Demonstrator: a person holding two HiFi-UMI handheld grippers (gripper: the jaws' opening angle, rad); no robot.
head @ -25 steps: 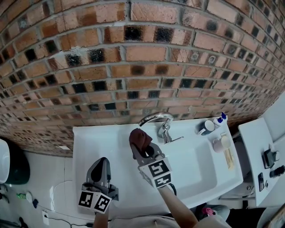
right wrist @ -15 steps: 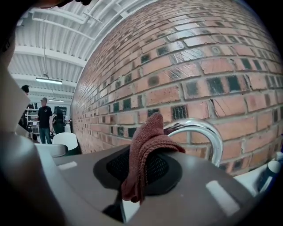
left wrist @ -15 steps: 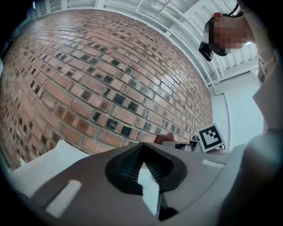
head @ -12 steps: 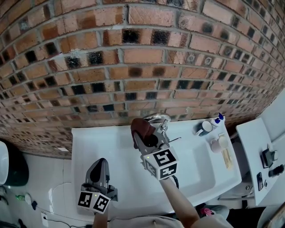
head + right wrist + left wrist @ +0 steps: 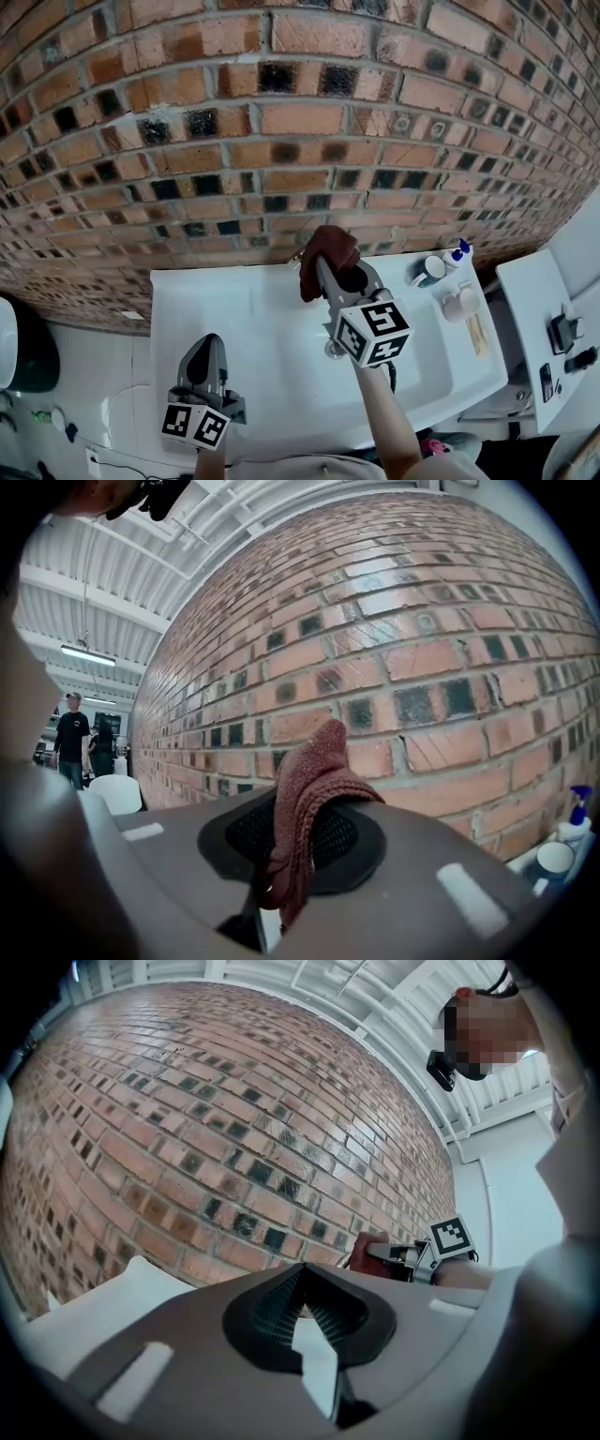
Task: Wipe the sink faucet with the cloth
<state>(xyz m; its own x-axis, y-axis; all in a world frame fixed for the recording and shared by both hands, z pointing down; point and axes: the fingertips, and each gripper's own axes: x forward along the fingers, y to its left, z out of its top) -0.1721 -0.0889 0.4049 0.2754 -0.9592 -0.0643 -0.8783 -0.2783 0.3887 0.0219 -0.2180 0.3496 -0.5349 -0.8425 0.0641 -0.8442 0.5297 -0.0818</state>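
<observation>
Here, nearest the viewer, the left tool hangs low at the front left corner of the white sink. Its jaws are pressed together on nothing, and it takes no part in the work; it has stayed in this spot over the last second.

Further in, the right tool reaches across the basin with its jaws pinched on the dark red cloth. The right gripper view shows the cloth bunched between the jaws, rising above them and trailing below.

One second ago the cloth hung over the basin, left of the faucet and short of it. It has since travelled back and to the right, and it now lies over the spot at the rear rim where the faucet stands. The faucet itself is hidden beneath cloth and tool, so contact cannot be confirmed. The approach appears complete and the wiping stroke seems about to begin or just begun.

Beyond, a cup and a spray bottle stand at the right rear of the sink, below the brick wall.
</observation>
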